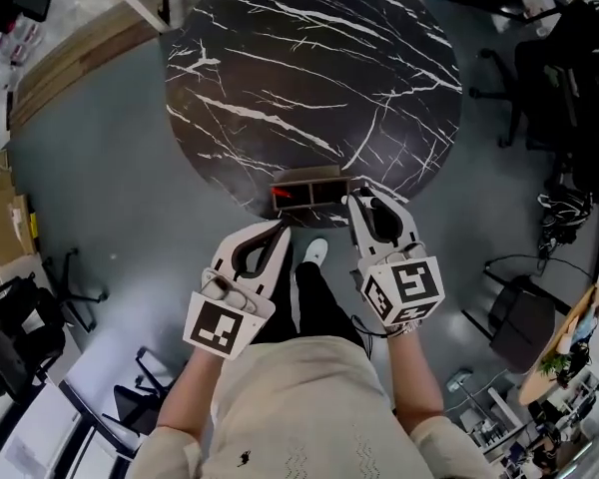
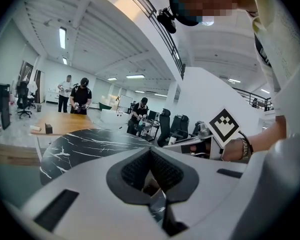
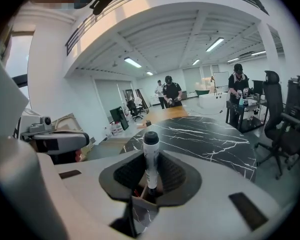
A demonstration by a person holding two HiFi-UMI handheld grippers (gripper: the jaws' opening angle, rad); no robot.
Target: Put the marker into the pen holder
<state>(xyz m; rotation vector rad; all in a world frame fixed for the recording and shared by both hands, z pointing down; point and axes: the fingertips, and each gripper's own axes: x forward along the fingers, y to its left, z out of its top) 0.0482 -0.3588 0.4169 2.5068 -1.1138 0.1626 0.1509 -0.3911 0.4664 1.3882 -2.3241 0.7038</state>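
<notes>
A white marker (image 3: 150,160) with a black cap stands upright between the pads of my right gripper (image 3: 151,155), which is shut on it. In the head view the right gripper (image 1: 365,206) hangs over the near edge of the round black marble table (image 1: 309,78), just right of the brown pen holder (image 1: 309,190). The holder sits at that edge with something red in its left compartment. Part of the pen holder (image 3: 140,191) shows through the gap under the right jaws. My left gripper (image 1: 278,234) is shut and empty, just below and left of the holder. Its jaws (image 2: 151,156) meet with nothing between them.
Office chairs (image 1: 539,78) stand to the right of the table and a dark chair (image 1: 20,327) to the lower left. Cardboard boxes (image 1: 2,218) lie at the left edge. Several people (image 3: 171,93) work at a wooden table far behind. My own shoe (image 1: 316,251) is on the grey floor between the grippers.
</notes>
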